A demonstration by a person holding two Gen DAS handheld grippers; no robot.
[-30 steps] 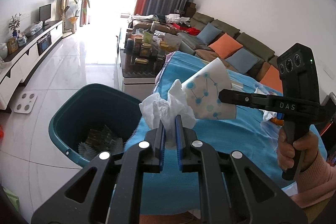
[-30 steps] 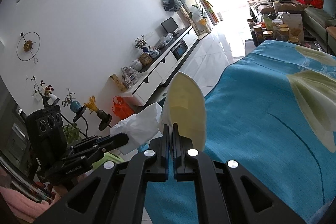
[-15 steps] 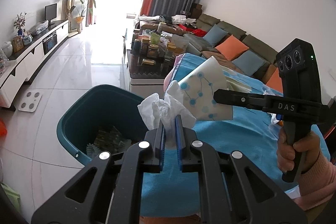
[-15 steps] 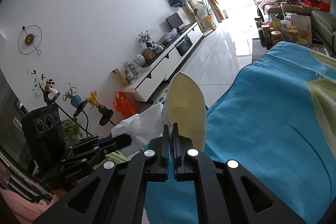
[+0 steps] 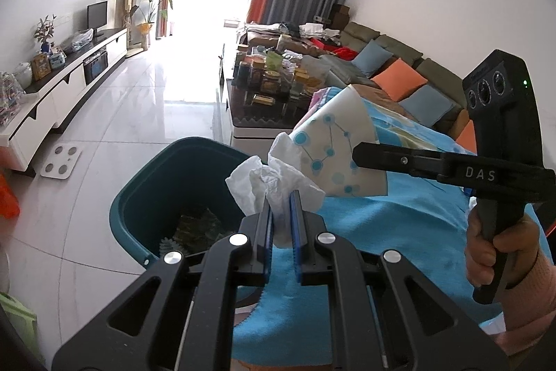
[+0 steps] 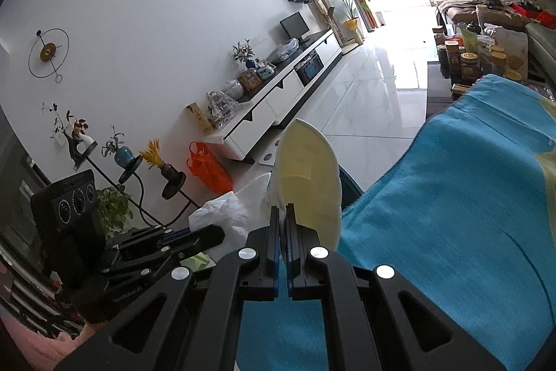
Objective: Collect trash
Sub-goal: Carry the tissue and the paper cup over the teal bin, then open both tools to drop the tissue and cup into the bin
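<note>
Gripping a crumpled white tissue (image 5: 274,183), the left gripper (image 5: 280,197) has its two blue-lined fingers closed on the lower part of the wad; the rest of the paper fans out above the tips. Tissue is held in the air, over the near edge of the blue cloth (image 5: 399,225) and just beside the rim of the teal bin (image 5: 139,197), which stands on the floor to the left.

Right gripper (image 5: 358,155) reaches in from the right side of the left wrist view. Its fingers are pressed together on the wall of a flattened paper cup (image 5: 340,148), white with a blue dot-and-line print. Cup mouth points up and away; its lower side touches or nearly touches the tissue, cannot tell which. From the right wrist view the same cup (image 6: 305,176) shows its pale cream inside, pinched between the tips of that gripper (image 6: 282,214), with the tissue (image 6: 236,211) to its left.

Bin contents: some dark green ridged pieces (image 5: 198,228) at the bottom.

Blue cloth covers a table and hangs over its near edge. Beyond it, a low coffee table (image 5: 264,93) crowded with jars, then a sofa (image 5: 399,72) with blue and orange cushions. White TV cabinet (image 5: 62,86) along the left wall; white bathroom scale (image 5: 60,160) on the tiled floor.
</note>
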